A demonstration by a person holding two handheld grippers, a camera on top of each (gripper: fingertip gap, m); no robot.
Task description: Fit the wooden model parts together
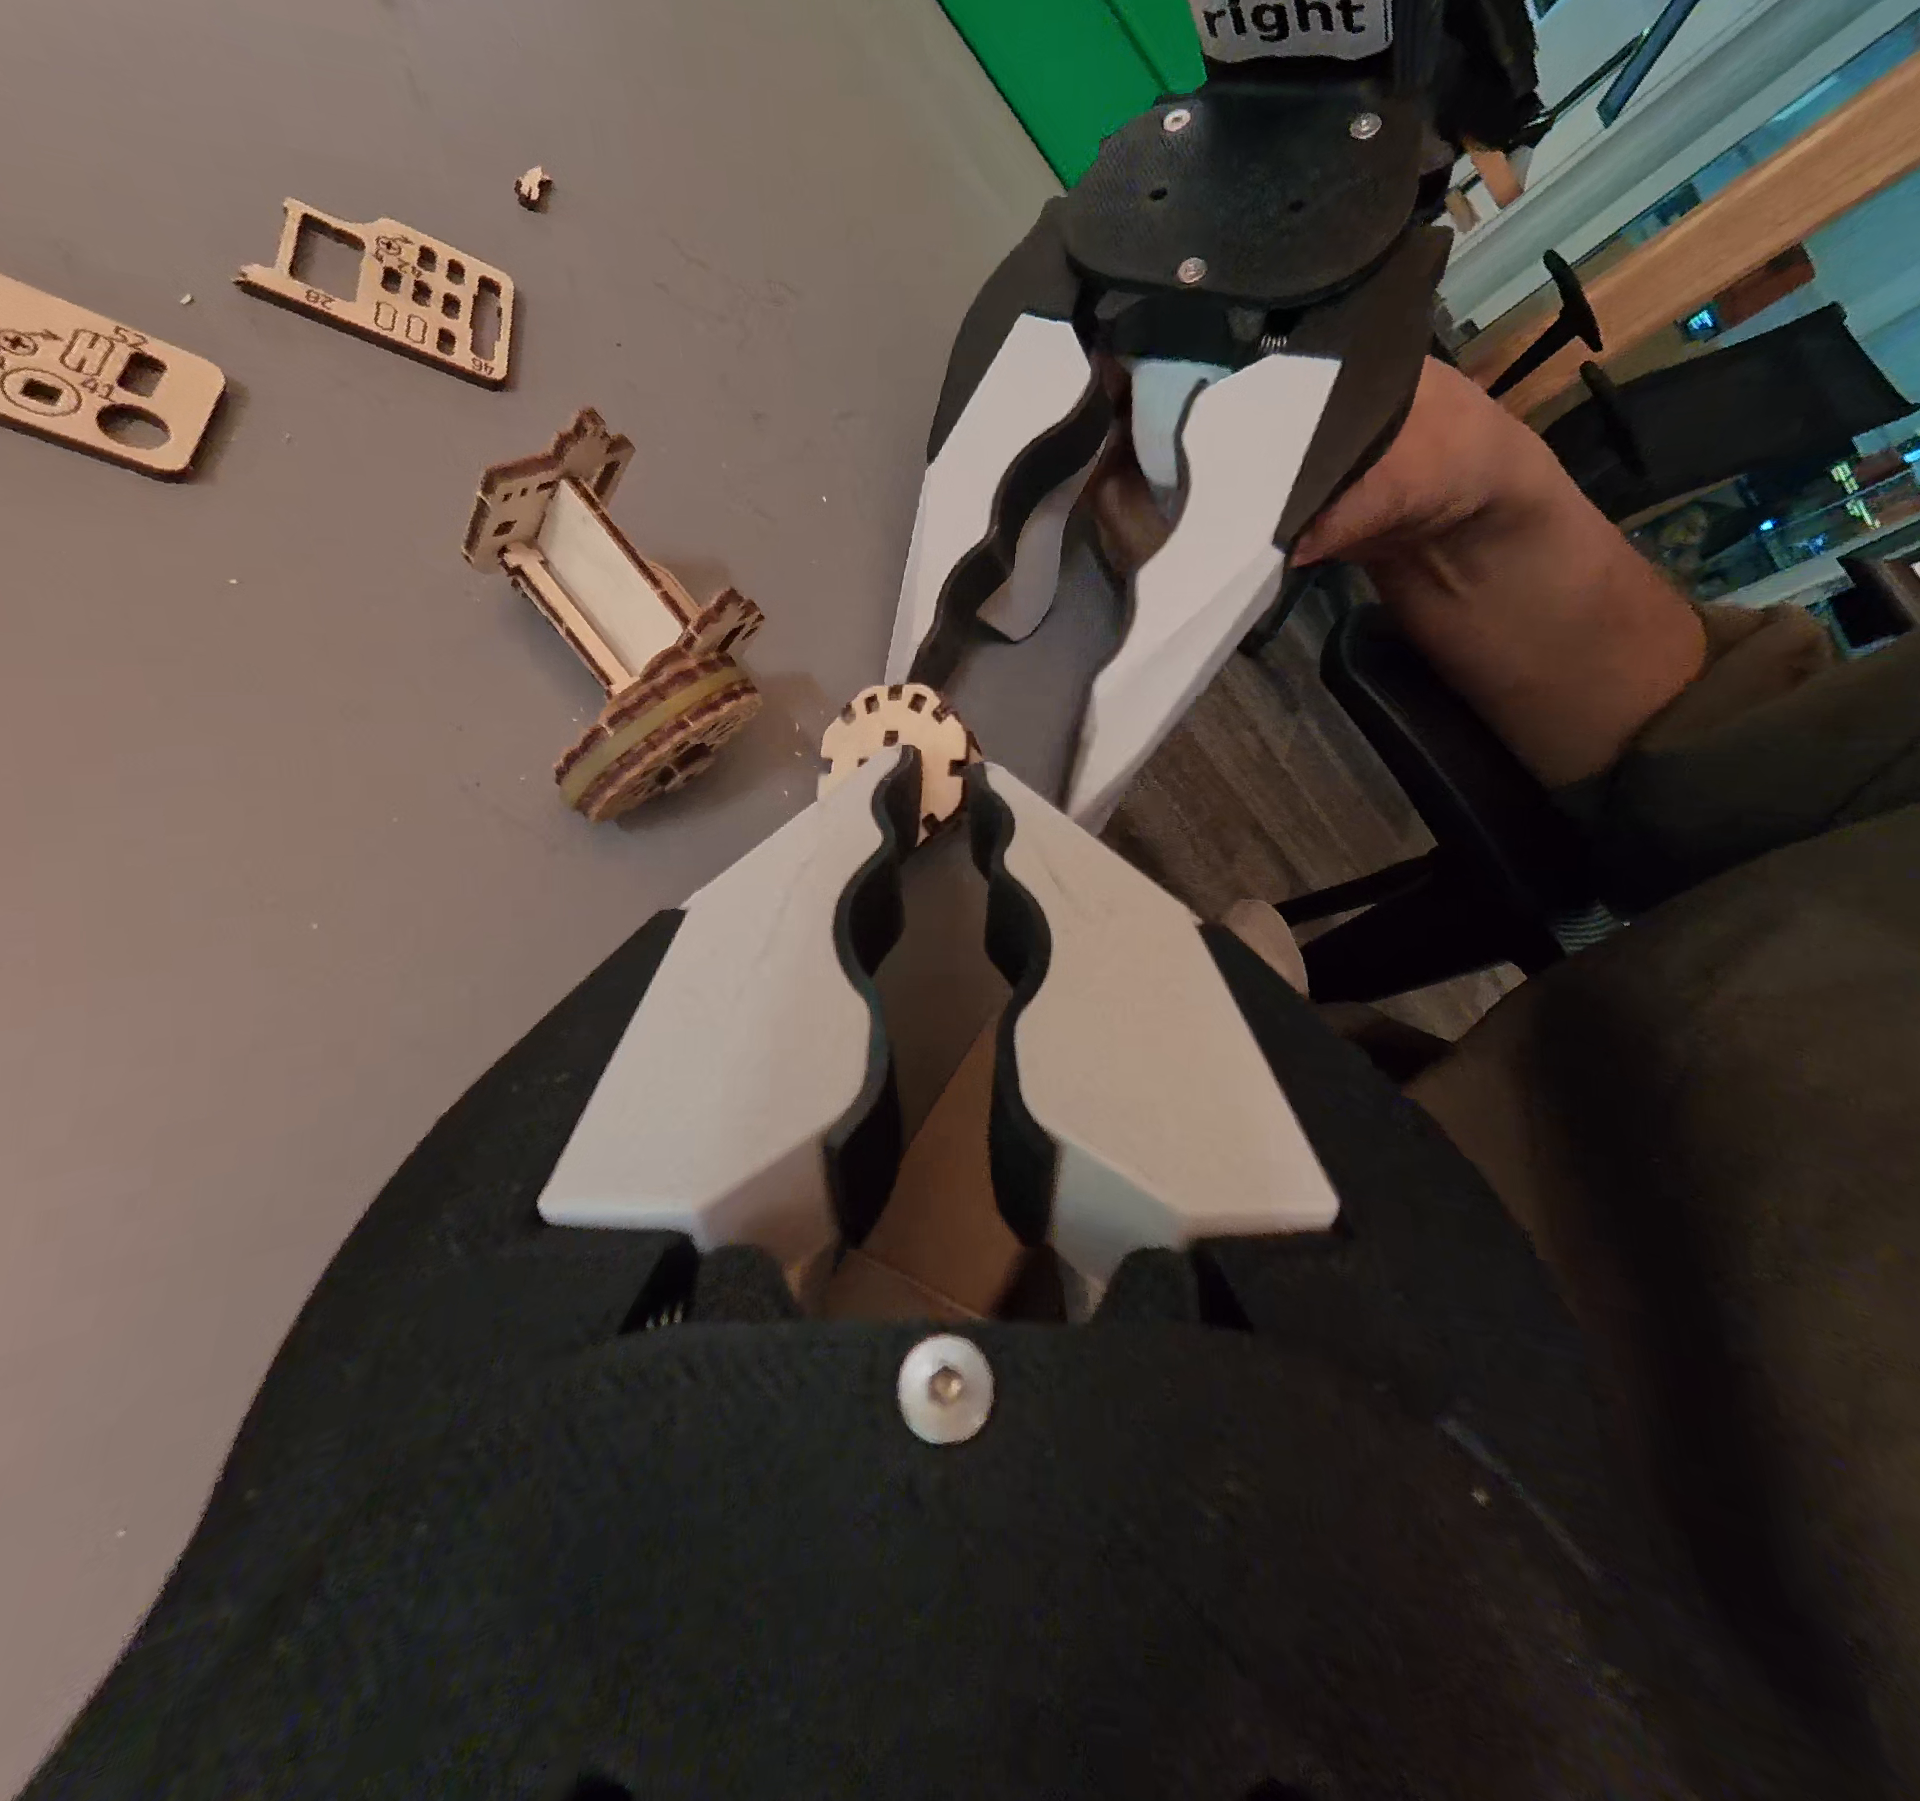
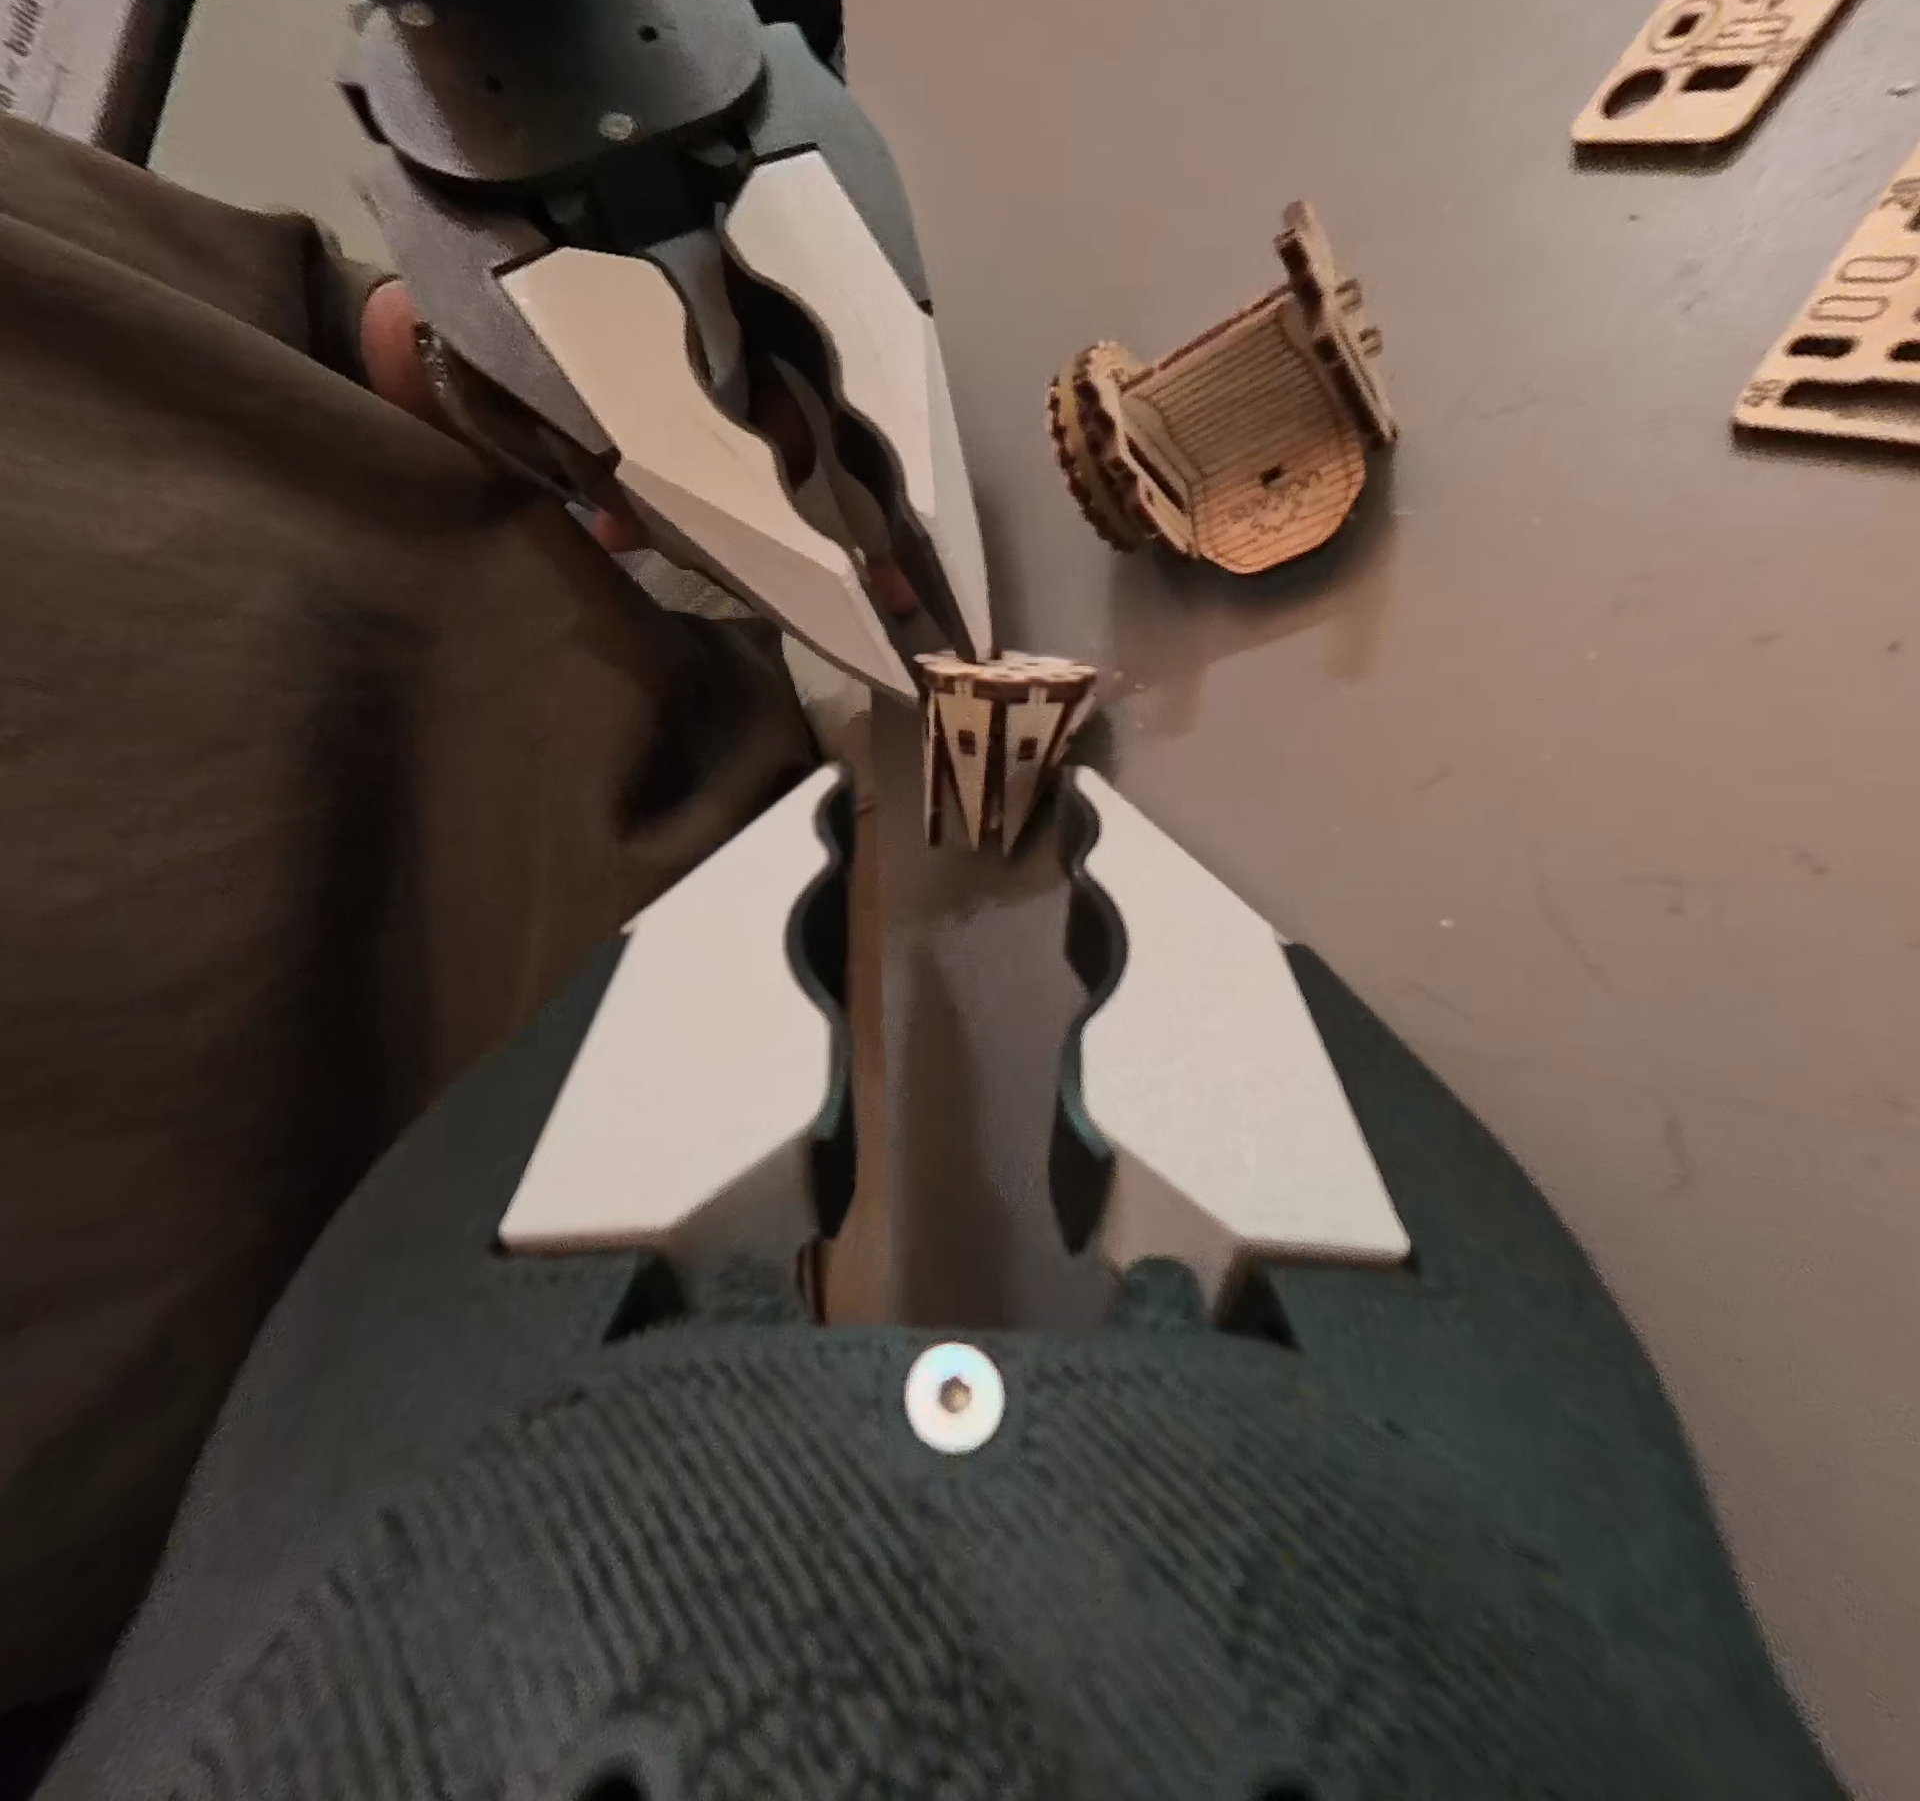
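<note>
Left gripper (image 1: pixel 920 795) clamped on small notched wooden piece (image 1: pixel 902 749), pinched at fingertips, held above near table edge. Seen from right wrist view as a short cone-like cluster (image 2: pixel 992 759), toothed disc end up, narrow end pointing down into the gap of right gripper (image 2: pixel 961 795). Right gripper spread apart, empty, fingers either side of and just below the piece; contact with it not clear, view soft there. Long axis of piece roughly in line with right fingers, crosswise to left ones. Right gripper plainly nearest free claw; likely a handover or regrip, closing on the narrow end. Larger half-built wooden assembly (image 1: pixel 613 624) lying on its side on grey table (image 1: pixel 312 816), well apart to left of the grip. Two flat cut-out wooden sheets (image 1: pixel 384 291) farther off. Risk: piece twisting if both squeeze off-axis.
</note>
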